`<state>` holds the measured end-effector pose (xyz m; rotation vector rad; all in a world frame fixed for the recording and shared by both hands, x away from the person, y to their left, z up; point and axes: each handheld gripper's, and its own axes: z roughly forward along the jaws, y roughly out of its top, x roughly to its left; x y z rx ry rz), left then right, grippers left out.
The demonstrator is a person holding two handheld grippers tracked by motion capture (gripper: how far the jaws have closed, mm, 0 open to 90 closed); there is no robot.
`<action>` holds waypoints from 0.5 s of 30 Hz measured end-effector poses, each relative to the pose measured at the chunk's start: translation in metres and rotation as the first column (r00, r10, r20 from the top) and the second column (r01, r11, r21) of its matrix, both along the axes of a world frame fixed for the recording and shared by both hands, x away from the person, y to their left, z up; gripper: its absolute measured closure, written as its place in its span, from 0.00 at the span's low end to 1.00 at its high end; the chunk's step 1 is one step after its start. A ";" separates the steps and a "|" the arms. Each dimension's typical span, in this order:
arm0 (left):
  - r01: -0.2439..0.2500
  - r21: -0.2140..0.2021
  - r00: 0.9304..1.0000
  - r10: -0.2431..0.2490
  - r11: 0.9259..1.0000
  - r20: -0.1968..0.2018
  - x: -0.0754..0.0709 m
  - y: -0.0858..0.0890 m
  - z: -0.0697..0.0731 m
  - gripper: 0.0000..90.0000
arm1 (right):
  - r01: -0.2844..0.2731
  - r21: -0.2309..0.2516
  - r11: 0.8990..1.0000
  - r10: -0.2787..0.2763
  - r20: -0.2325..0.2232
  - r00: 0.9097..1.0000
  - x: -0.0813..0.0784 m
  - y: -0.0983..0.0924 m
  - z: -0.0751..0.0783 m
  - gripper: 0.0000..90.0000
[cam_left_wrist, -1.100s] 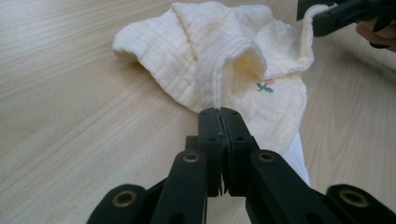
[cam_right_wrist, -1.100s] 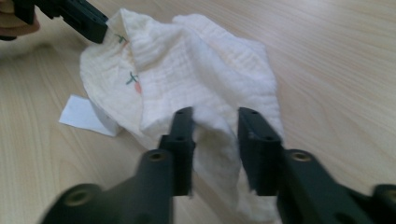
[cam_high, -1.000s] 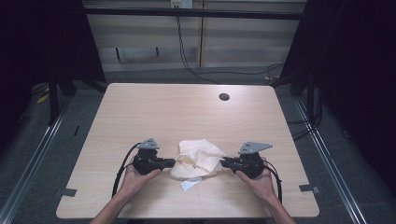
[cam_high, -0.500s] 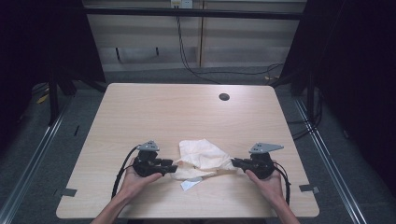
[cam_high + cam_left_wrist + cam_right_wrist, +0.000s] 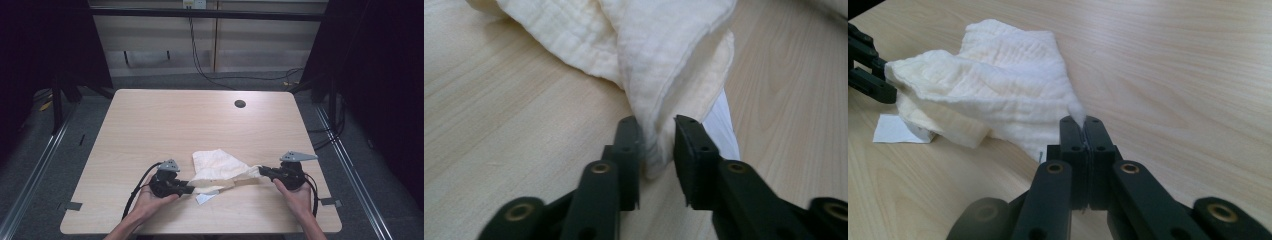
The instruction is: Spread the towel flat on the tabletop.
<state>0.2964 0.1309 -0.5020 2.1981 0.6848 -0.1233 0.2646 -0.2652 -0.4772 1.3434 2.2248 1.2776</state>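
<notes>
**Jaws on a soft cloth, one corner each**

Our right gripper [image 5: 1084,125] has its jaws pressed tight on a corner of the cloth [image 5: 220,167]. The left gripper [image 5: 658,132] has just been closing; its jaws stand slightly apart with a fold of cloth between them, one pad touching, no firm pinch yet. The cloth lies crumpled near the table [image 5: 200,120] front edge, between our grippers, over a white tag [image 5: 205,198]. We judge it light, limp and crinkly: it sags and bunches, so we grip at corners or hems, deep enough not to slip.
</notes>
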 end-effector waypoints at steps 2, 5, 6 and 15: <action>0.009 -0.001 1.000 -0.009 1.000 0.001 -0.002 0.000 0.000 0.92 | 0.010 0.002 1.000 -0.010 0.005 1.000 -0.001 -0.003 0.001 0.99; 0.011 -0.014 1.000 -0.011 1.000 0.000 -0.002 0.002 0.001 0.96 | 0.020 0.013 1.000 -0.020 0.013 1.000 -0.002 -0.007 0.003 1.00; 0.002 -0.029 1.000 -0.003 1.000 -0.002 -0.001 0.004 0.003 0.97 | 0.023 0.028 0.999 -0.024 0.023 0.999 -0.003 -0.010 0.005 1.00; -0.073 -0.127 0.995 0.082 0.989 0.062 0.004 0.023 0.026 0.97 | -0.002 0.082 0.997 -0.007 0.105 0.995 -0.007 -0.005 0.025 0.99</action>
